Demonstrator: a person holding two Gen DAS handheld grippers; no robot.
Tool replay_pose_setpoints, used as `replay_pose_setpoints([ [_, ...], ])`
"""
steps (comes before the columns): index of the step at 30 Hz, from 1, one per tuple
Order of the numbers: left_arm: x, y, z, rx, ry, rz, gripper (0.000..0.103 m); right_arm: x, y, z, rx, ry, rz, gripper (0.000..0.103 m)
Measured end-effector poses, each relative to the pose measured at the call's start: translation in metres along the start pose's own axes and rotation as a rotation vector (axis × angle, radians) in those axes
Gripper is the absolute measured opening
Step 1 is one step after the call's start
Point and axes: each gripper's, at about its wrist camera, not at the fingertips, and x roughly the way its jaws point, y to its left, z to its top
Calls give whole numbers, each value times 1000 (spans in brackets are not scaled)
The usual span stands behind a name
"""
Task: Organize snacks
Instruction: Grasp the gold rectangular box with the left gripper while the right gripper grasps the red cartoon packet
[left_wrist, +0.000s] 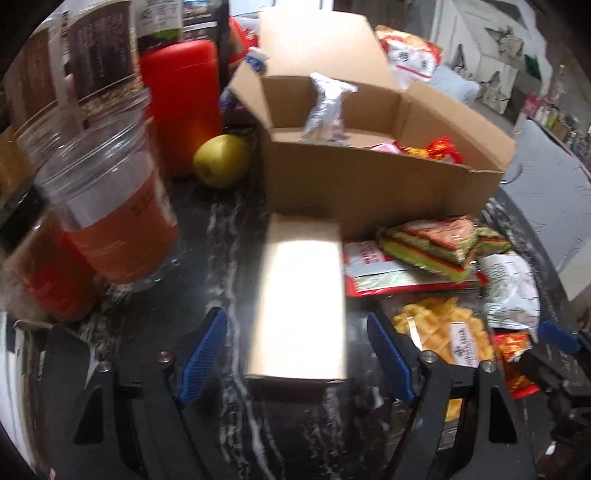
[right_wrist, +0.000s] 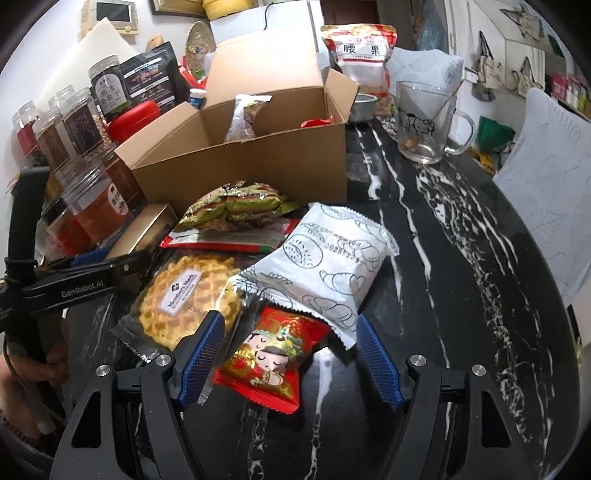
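Snacks lie scattered on the dark marbled worktop (right_wrist: 461, 258) in front of an open cardboard box (right_wrist: 240, 173). Nearest the right claw (right_wrist: 290, 360), a red packet (right_wrist: 269, 363) sits between its blue pads, which stand apart and do not press on it. Just beyond, a white printed pouch (right_wrist: 332, 266) overlaps the red packet's far corner, and a wrapped waffle (right_wrist: 184, 295) lies beside it to the left. Farther on, green wrapped bars (right_wrist: 236, 203) rest on a flat red pouch (right_wrist: 229, 240), right against the box front. The left claw (left_wrist: 297, 343) straddles a small pale carton (left_wrist: 303, 299) lying flat on the worktop; its pads are spread, with a gap visible on each side of the carton. Past it stands the cardboard box, with a silvery packet (left_wrist: 325, 110) upright inside. To the left are a clear jar (left_wrist: 110, 206), a yellow-green fruit (left_wrist: 221, 160) and a red container (left_wrist: 181, 107). A glass mug (right_wrist: 428, 122) stands far right
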Motion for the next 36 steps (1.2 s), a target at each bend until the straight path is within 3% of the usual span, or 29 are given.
replay_pose_setpoints([
  [1,2,-2,1,4,9,-1,54,1,0,0,2,0,3,74],
  [3,7,-3,3,13,23,16,45,1,-1,-1,6,0,1,74],
  [15,-13,-8,-21,81,42,-26,45,12,-12,-10,45,58,24,74],
  [23,-39,-4,-47,111,93,-68,44,9,-3,-21,-30,50,10,40],
  [31,-59,-7,-73,142,121,-83,45,-4,2,-37,-90,79,21,40],
  [36,-42,-13,-65,139,145,-71,49,-9,3,-43,-95,94,28,40],
])
